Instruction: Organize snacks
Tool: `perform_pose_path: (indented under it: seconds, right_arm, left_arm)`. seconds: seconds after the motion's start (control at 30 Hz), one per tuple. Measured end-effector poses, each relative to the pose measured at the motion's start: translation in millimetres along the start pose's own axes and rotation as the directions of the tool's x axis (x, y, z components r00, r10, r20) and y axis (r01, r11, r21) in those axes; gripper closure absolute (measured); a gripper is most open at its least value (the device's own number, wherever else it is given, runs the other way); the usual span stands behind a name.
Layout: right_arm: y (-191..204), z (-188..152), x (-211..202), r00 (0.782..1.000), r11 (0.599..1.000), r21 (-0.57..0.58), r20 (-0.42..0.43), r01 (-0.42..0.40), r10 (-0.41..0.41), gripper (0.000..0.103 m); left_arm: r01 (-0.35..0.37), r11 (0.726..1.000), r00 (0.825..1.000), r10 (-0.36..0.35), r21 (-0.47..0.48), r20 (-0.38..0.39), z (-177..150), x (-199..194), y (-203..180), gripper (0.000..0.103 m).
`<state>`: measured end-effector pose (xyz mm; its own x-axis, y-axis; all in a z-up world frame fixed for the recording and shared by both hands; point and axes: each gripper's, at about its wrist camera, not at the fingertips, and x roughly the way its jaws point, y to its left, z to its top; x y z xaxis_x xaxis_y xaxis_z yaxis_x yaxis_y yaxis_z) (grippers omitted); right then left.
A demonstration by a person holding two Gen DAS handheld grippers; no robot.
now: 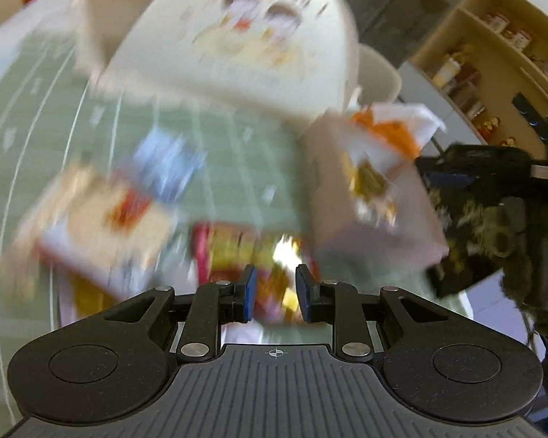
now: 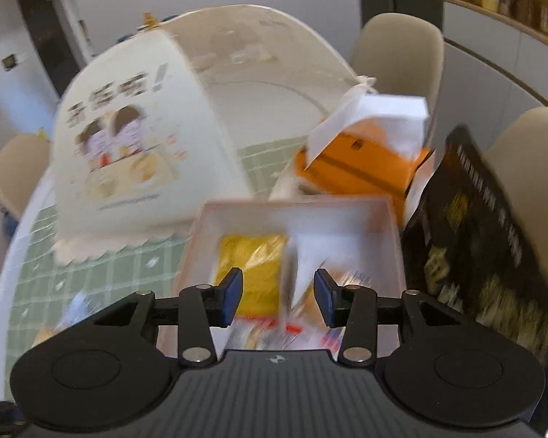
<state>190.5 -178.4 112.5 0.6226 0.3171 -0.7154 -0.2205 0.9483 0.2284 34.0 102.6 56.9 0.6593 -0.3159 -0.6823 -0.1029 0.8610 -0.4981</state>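
Green checked tablecloth [image 2: 263,162] carries a pale box [image 2: 299,208] — both hand-held grippers [image 1: 274,288] [image 2: 278,297] spread, pinching nothing.

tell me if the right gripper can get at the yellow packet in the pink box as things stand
Probably yes. The pink box is open on top, the yellow packet lies uncovered inside, and the right gripper hangs just above it with jaws apart and nothing between them.
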Motion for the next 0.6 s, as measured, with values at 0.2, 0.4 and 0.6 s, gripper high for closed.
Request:
perform_pose_path:
  seconds: [0.2, 0.4, 0.6]
  right_arm:
    - [54, -89, -27, 0.994, 0.983, -0.153, -0.055, -0.101, 0.094, 0.041]
    - [105, -114, 4, 0.979, 0.961, -0.209, -0.137, -0.181, 0.154, 0.041]
    - [149, -92, 46, 0.956, 0.932, -0.244, -0.186, -0.269, 0.228, 0.029]
  left_arm:
    - [-0.056, 0.998, 0.998, 0.056, 0.025, 0.010, -41, -13, 9, 0.077]
    - [-0.180, 0.982, 0.984, 0.180, 0.063, 0.011, -44, -34, 14, 0.077]
    - [-0.216, 0.976, 0.976, 0.216, -0.021, 0.029, -50, -59, 35, 0.077]
